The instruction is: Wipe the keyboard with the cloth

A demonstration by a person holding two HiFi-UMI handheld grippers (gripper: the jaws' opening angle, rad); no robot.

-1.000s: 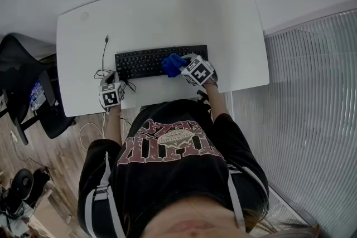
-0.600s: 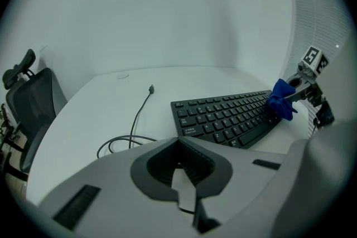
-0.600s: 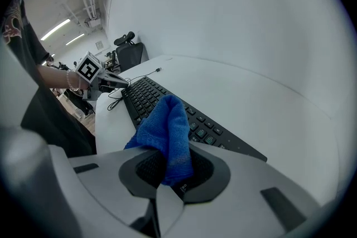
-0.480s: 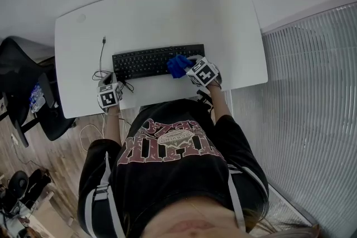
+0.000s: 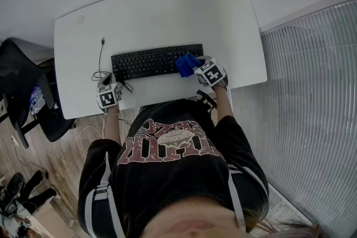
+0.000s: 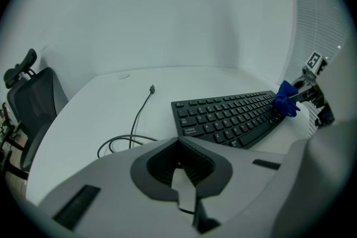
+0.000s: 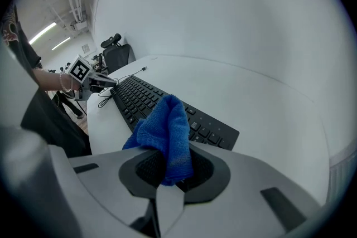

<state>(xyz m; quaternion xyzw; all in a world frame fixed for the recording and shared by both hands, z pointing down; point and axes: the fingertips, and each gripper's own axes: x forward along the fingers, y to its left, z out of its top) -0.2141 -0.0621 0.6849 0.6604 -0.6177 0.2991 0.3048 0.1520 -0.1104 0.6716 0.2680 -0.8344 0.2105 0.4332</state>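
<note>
A black keyboard (image 5: 150, 62) lies across the middle of the white desk (image 5: 162, 17). My right gripper (image 5: 196, 68) is shut on a bunched blue cloth (image 5: 186, 63), which rests on the keyboard's right end. The right gripper view shows the cloth (image 7: 165, 134) pinched between the jaws, with the keyboard (image 7: 162, 106) stretching away to the left. At the desk's front left edge my left gripper (image 5: 107, 86) sits shut and holds nothing, just short of the keyboard's (image 6: 231, 117) left end. The cloth (image 6: 286, 99) shows far right in the left gripper view.
A thin black cable (image 5: 102, 58) loops on the desk left of the keyboard, its plug end (image 6: 152, 88) lying loose. A black office chair (image 5: 25, 92) stands off the desk's left side. White blinds (image 5: 312, 103) fill the right.
My right gripper has slid the cloth rightward along the keyboard, from past its middle to its right end. The left gripper has stayed at the front left edge.
</note>
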